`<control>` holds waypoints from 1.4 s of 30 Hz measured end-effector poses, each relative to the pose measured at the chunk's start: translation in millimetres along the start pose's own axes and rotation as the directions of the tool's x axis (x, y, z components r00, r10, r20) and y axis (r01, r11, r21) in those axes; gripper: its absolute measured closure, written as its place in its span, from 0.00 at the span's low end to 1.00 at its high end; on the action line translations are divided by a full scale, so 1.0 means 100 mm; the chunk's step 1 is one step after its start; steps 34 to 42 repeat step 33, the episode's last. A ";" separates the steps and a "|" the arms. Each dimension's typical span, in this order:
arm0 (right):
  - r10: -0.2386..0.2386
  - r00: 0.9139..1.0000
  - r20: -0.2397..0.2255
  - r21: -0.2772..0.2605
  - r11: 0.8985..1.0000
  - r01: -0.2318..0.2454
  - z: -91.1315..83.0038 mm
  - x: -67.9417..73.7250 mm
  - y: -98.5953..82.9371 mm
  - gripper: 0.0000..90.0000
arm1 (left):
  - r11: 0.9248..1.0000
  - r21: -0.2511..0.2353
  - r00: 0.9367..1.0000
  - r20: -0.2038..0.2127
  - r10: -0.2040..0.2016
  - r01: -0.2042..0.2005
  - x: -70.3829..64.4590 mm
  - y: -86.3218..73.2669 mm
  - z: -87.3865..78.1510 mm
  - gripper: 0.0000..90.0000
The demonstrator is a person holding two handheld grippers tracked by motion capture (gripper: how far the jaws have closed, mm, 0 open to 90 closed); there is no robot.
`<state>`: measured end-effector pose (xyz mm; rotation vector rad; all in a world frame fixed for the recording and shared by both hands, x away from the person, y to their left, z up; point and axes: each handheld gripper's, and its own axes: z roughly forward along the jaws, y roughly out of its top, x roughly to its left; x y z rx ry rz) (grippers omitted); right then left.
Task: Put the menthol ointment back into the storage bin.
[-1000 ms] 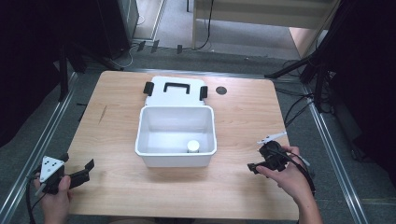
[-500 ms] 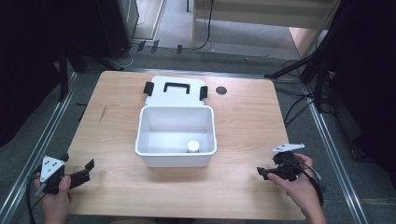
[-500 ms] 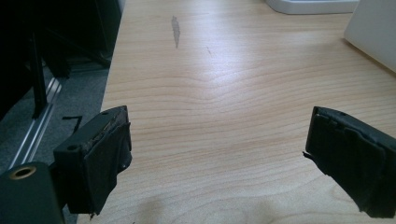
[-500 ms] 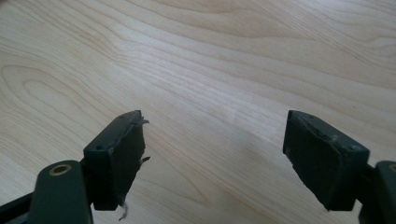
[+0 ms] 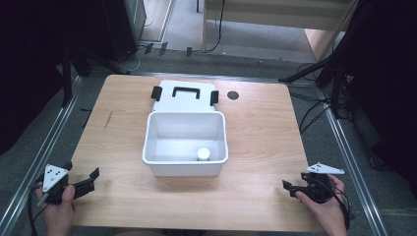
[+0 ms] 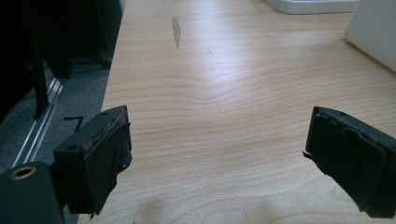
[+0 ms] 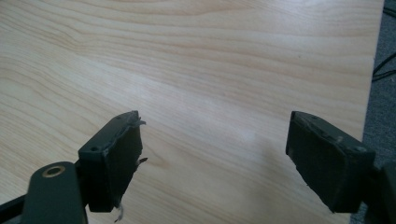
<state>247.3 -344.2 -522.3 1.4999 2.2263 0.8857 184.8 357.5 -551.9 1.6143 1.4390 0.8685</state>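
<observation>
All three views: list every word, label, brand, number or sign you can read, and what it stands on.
None to read. The white bin, its lid, the small white cap inside and the wooden table carry no print. The dots on the left hand-held gripper's plate are not characters.

No readable text, labels, brands or numbers anywhere; white bin (image 5: pixel 186 147) and its lid (image 5: pixel 185 96) plain, small white container (image 5: pixel 203 154) inside bin unmarked as far as resolution allows, wooden table (image 5: pixel 255 123) bare wood grain with dark smudge only, gripper pads (image 6: pixel 105 154) unmarked
</observation>
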 end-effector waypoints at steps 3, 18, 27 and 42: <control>0.012 1.000 -0.001 -0.008 1.000 -0.012 -0.02 -0.05 -0.08 0.20 | 1.000 0.000 1.000 0.000 -0.001 0.001 0.00 0.00 0.00 0.09; 0.089 0.996 -0.001 -0.176 0.980 -0.088 -0.11 -0.21 -0.44 0.21 | 1.000 0.009 1.000 0.003 0.009 -0.009 -0.01 0.01 0.01 0.09; 0.178 0.981 -0.075 -0.290 0.937 -0.192 -0.16 -0.28 -0.58 0.21 | 1.000 0.017 1.000 -0.012 0.021 -0.021 -0.03 0.01 0.02 0.09; 0.163 0.986 -0.045 -0.285 0.943 -0.169 -0.14 -0.24 -0.58 0.21 | 1.000 0.003 0.999 -0.034 0.004 -0.004 -0.02 0.00 0.01 0.09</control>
